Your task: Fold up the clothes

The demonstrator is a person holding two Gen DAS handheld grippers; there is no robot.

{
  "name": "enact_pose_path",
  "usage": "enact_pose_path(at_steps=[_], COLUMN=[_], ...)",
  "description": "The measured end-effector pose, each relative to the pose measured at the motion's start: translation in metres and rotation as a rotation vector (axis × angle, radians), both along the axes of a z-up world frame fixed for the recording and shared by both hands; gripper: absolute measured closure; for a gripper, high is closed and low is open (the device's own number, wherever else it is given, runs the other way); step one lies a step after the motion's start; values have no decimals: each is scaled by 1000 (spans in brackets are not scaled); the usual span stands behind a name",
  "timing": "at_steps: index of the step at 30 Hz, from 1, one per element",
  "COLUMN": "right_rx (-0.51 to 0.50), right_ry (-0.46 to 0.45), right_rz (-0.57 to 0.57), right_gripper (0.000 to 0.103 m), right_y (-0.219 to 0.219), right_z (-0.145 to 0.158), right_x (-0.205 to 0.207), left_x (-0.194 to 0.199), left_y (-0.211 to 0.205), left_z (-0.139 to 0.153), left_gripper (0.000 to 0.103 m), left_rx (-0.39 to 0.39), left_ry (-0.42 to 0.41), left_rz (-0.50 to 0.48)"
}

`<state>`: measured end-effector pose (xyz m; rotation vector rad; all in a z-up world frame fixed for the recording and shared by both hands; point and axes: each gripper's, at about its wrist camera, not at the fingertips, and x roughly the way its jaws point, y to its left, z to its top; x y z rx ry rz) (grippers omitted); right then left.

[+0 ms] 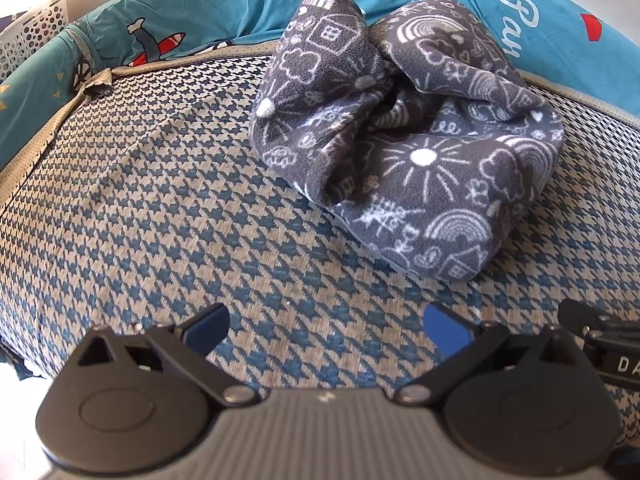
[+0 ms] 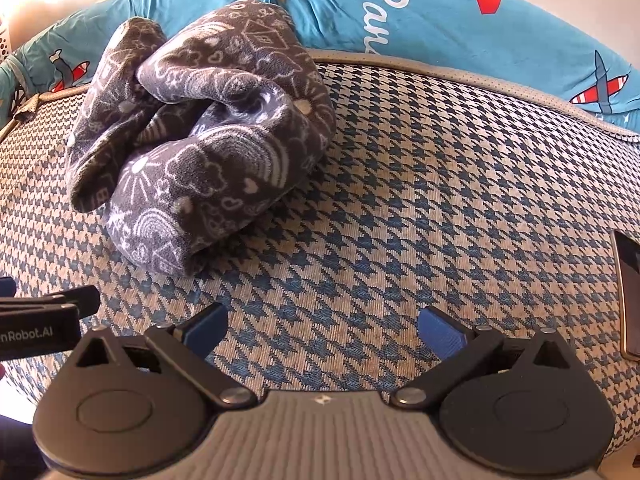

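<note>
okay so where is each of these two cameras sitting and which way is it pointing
Left wrist view: sits on the left tool, facing forward over the houndstooth mat; the crumpled grey garment lies ahead-right; its open blue fingers show, plus the right tool at the edge.
Right wrist view: sits on the right tool, facing the same way; the garment lies ahead-left; the left tool shows at the left edge.
Shared: garment, mat, teal bedding.

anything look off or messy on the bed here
Only the grey fleece garment stands out: it lies bunched and twisted on the houndstooth cover, not spread flat. Both grippers, left and right, hang open short of it.
</note>
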<state>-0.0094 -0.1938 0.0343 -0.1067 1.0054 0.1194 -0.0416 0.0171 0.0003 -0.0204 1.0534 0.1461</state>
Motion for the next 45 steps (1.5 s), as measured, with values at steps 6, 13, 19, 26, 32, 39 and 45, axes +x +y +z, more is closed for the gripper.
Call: enact_pose_path(at_steps=[6, 13, 19, 26, 32, 39, 45], right_rx=[-1, -4, -5, -1, 4, 6, 7], right_ry=[4, 6, 7, 6, 5, 3, 3], right_rz=[4, 10, 12, 15, 13, 14, 15], right_gripper=[1, 1, 1, 1, 1, 1, 1], right_y=[1, 3, 2, 2, 1, 1, 1], right_z=[-1, -2, -2, -2, -2, -1, -1], right_x=[0, 0, 0, 0, 0, 0, 0], left_x=[0, 0, 0, -1, -1, -1, -1], left_y=[-1, -1, -2, -3, -3, -3, -4], left_z=[0, 0, 0, 0, 0, -1, -1], left_gripper=[0, 0, 0, 0, 0, 0, 0], left_rx=[3, 6, 9, 16, 17, 19, 17], left_ry=[-1, -3, -6, -8, -9, -8, -9], left_rz=[-3, -3, -6, -10, -13, -15, -14])
